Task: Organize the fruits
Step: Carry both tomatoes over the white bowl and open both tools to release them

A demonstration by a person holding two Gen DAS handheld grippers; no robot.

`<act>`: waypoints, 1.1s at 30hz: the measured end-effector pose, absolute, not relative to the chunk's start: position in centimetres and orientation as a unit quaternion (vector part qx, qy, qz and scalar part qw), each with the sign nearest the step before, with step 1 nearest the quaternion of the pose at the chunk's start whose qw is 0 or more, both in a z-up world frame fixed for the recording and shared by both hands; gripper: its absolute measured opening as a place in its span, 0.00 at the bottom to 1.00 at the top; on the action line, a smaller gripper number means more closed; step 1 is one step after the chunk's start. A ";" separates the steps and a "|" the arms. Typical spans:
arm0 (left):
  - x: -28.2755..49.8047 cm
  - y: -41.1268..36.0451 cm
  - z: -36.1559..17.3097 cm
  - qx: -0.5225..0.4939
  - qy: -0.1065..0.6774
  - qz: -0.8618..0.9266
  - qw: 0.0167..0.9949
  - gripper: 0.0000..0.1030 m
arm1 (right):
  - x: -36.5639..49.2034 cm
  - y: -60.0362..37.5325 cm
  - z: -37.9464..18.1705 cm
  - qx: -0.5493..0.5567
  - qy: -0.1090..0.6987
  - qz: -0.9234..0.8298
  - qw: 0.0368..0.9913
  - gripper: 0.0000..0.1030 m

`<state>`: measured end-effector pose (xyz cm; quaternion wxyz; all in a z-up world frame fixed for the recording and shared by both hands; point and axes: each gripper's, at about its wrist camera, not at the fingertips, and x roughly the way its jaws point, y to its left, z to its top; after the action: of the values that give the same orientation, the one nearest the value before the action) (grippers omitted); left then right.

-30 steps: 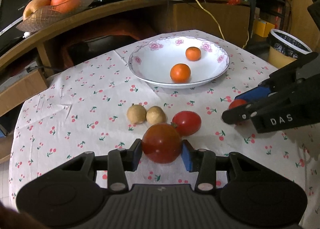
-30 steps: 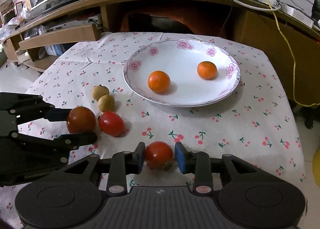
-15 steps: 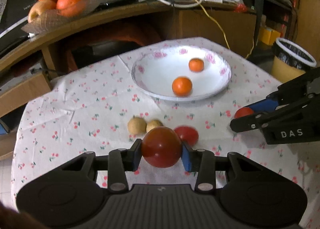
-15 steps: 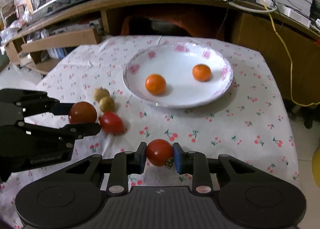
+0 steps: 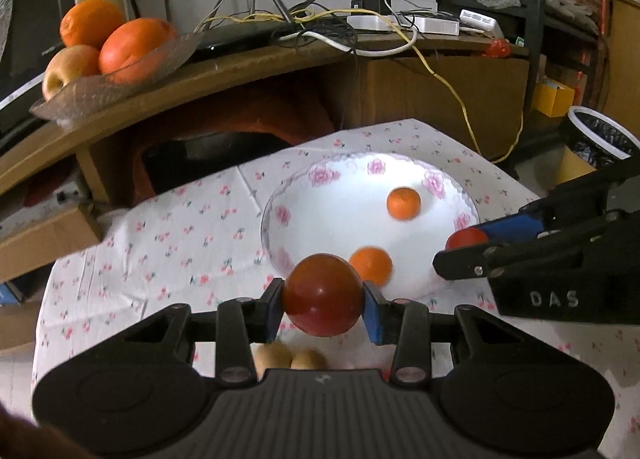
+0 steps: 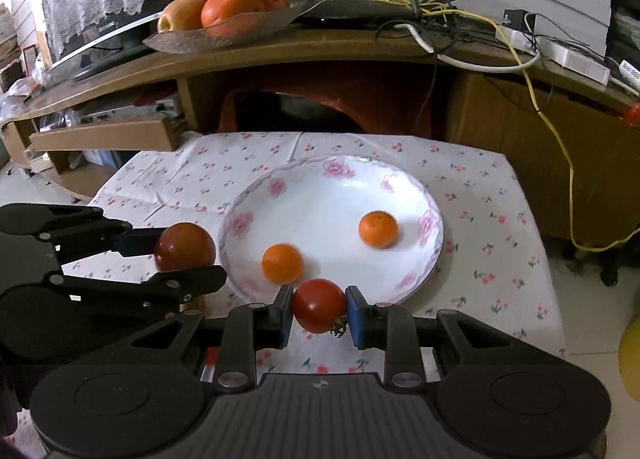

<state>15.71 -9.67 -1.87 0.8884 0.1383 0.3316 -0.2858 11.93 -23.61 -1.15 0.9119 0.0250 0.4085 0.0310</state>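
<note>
Both cameras sit just behind their own fingers and look forward and a little down, close over the table. The left wrist view faces the white plate (image 5: 276,227) from its left-front side, and the right gripper (image 5: 460,249) enters at its right edge. The right wrist view faces the same plate (image 6: 434,235) from the front, with the left gripper (image 6: 192,255) at its left. Both views share the plate and the shelf behind it.

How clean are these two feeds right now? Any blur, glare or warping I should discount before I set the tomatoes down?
Left wrist view: the near orange is motion-smeared, the plate centre is blown out white, and the held dark tomato stays sharp. Right wrist view: the plate's floral rim is softly blurred, the held red tomato crisp. Fisheye bends the wooden shelf in both.
</note>
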 end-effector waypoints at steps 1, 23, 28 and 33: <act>15.9 -9.9 -1.9 0.139 0.331 -0.286 0.888 0.44 | 12.2 -23.7 -1.2 0.025 0.409 0.030 0.912 0.26; 18.8 -11.6 -2.9 0.144 0.340 -0.270 0.890 0.44 | 15.8 -25.0 -3.1 0.020 0.424 0.019 0.905 0.27; 19.1 -11.8 -2.8 0.138 0.340 -0.270 0.890 0.44 | 16.1 -25.4 -3.4 0.025 0.427 0.016 0.904 0.28; 19.3 -11.8 -2.9 0.137 0.342 -0.266 0.891 0.44 | 16.1 -25.5 -3.2 0.028 0.419 0.015 0.907 0.30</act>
<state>19.30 -11.82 -2.90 0.8907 0.1366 0.3423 -0.2660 16.09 -25.51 -3.17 0.9073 0.0278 0.4193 0.0151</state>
